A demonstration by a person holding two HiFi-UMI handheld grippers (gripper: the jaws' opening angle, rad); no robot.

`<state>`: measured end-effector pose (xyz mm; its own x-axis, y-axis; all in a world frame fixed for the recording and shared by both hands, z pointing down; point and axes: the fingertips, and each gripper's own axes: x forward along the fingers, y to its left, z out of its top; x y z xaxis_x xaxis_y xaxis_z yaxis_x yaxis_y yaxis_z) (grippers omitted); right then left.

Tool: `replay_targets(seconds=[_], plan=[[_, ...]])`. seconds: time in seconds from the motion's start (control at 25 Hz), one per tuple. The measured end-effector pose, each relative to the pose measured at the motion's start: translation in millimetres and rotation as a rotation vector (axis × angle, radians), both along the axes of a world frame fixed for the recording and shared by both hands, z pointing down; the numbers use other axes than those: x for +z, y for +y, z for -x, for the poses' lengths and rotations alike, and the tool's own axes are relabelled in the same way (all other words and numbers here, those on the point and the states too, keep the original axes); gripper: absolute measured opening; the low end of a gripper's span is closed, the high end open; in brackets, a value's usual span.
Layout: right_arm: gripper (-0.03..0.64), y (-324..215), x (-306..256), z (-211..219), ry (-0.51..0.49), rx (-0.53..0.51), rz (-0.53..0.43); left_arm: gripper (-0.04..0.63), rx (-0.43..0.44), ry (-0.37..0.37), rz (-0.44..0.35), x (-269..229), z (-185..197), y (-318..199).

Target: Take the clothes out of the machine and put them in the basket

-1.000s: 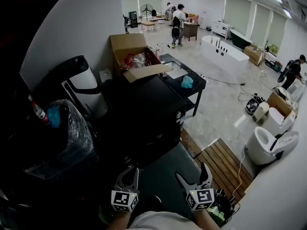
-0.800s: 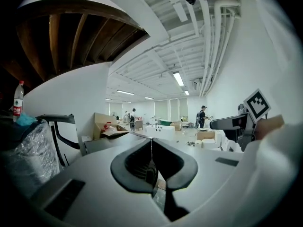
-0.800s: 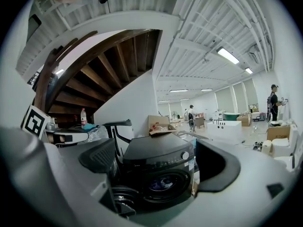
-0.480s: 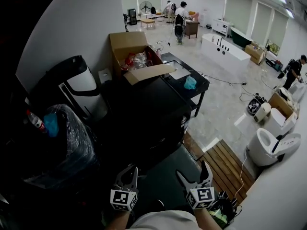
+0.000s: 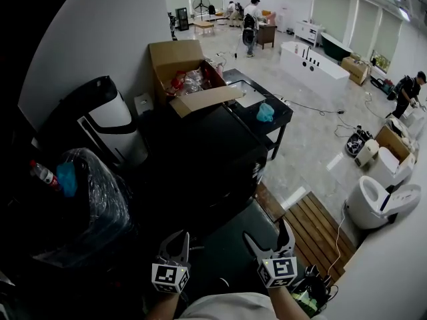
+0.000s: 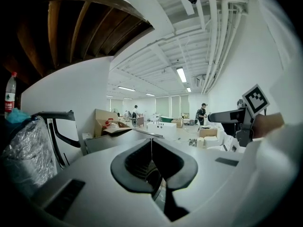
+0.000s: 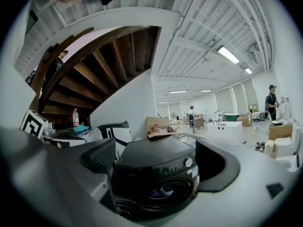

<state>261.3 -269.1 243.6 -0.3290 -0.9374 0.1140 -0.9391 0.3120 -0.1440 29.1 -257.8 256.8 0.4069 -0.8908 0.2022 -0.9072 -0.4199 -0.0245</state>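
The black front-loading washing machine (image 5: 207, 159) stands ahead of me, its round door (image 7: 163, 192) closed with a bit of blue cloth showing behind the glass. My left gripper (image 5: 175, 243) hovers low in front of the machine, empty, its pads pressed together (image 6: 151, 148). My right gripper (image 5: 267, 236) is beside it, open and empty (image 7: 158, 163), and the machine's front shows between its jaws. Neither gripper touches the machine. I see no basket in any view.
An open cardboard box (image 5: 187, 79) sits behind the machine, next to a black side table (image 5: 267, 122). A plastic-wrapped bundle (image 5: 90, 199) and a white appliance (image 5: 110, 122) stand at the left. Wooden decking (image 5: 310, 229) and toilets (image 5: 373, 202) lie to the right. People stand far back.
The head view has shifted a little, so the room sits slightly lower in the picture. Both grippers stay almost where they were, with their jaws unchanged.
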Motion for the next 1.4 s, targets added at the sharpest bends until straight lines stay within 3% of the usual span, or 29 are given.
replay_targets(seconds=[0.52, 1.04, 1.4], plan=[[0.518, -84.2, 18.0, 2.5, 0.023, -0.084, 0.0, 0.02, -0.124, 0.017, -0.046, 17.7, -0.8, -62.5], [0.516, -148.6, 98.9, 0.7, -0.003, -0.135, 0.002, 0.02, -0.195, 0.021, -0.084, 94.3, -12.7, -106.1], [0.517, -182.2, 183.7, 5.2, -0.012, -0.207, 0.022, 0.02, -0.238, 0.025, -0.084, 173.4, -27.7, -132.3]])
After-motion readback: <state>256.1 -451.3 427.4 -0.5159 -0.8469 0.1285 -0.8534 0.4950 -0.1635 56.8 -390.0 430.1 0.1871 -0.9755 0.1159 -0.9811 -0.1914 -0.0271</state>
